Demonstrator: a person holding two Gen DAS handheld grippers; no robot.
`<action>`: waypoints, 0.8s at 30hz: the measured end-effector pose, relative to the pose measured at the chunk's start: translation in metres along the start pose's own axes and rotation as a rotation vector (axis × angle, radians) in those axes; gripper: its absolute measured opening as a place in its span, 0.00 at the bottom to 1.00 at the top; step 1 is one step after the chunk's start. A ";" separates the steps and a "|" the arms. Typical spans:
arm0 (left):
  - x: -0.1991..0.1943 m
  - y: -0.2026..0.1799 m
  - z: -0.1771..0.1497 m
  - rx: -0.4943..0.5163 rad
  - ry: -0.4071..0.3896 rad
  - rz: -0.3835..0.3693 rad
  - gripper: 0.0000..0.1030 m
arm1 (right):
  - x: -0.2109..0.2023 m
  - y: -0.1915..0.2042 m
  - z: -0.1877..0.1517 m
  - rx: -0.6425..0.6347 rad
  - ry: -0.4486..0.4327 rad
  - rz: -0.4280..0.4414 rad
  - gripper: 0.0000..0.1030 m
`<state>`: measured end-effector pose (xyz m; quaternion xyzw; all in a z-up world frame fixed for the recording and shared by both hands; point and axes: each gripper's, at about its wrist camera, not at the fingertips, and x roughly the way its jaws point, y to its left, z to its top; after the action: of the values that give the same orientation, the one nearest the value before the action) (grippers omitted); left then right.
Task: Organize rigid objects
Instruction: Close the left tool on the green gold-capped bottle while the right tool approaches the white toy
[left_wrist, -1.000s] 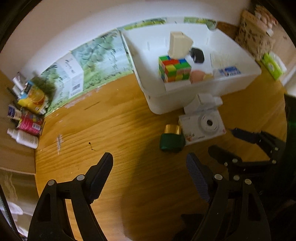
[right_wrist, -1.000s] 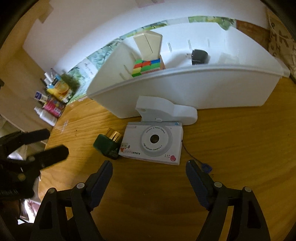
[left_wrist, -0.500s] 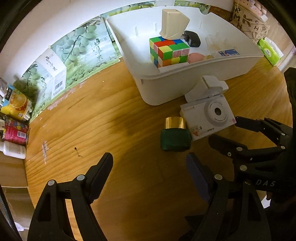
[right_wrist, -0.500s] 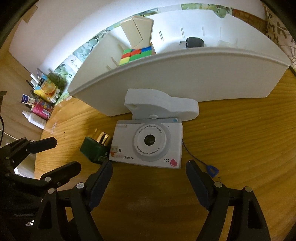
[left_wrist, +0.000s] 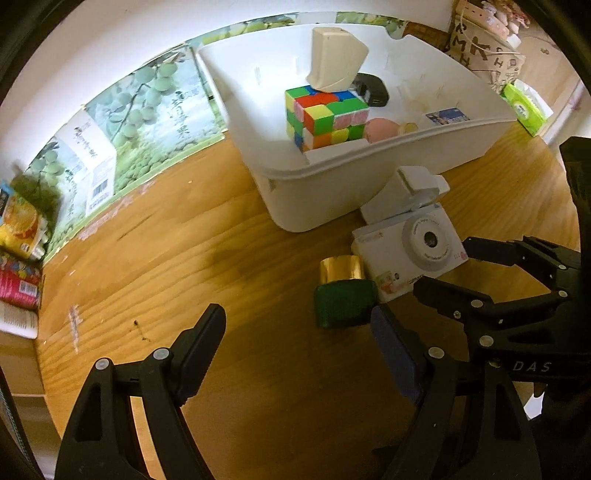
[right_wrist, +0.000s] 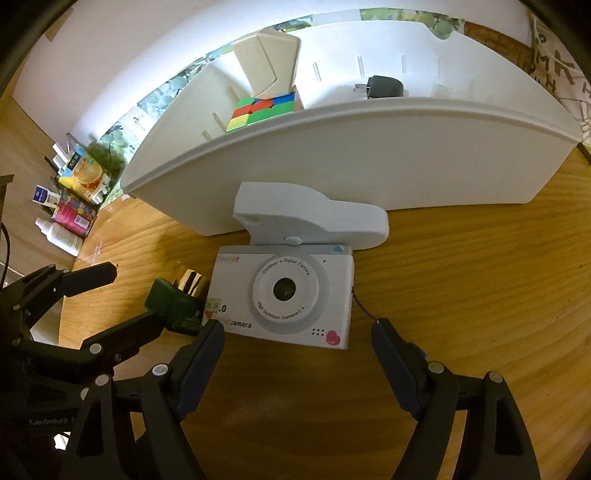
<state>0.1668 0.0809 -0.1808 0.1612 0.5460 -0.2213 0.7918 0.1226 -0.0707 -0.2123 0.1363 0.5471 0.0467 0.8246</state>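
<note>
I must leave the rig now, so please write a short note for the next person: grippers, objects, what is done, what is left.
Left gripper: open, empty, over the table near the green bottle.
Right gripper: open, empty, just in front of the toy camera.
Done: colour cube, beige block on top of it, and black plug are in the white bin.
Left: toy camera, green bottle and the white part beside the bin lie on the table.
</note>
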 end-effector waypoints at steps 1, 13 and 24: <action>0.001 -0.001 0.001 0.005 -0.002 -0.007 0.81 | 0.000 -0.001 0.000 0.005 -0.001 -0.001 0.80; 0.013 -0.003 0.010 0.031 -0.002 -0.102 0.81 | -0.002 -0.006 -0.001 0.028 -0.015 -0.025 0.80; 0.021 -0.003 0.013 0.048 -0.002 -0.155 0.59 | 0.001 -0.005 0.001 0.008 -0.015 -0.049 0.80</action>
<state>0.1820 0.0677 -0.1958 0.1370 0.5506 -0.2953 0.7687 0.1236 -0.0753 -0.2145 0.1267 0.5441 0.0233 0.8291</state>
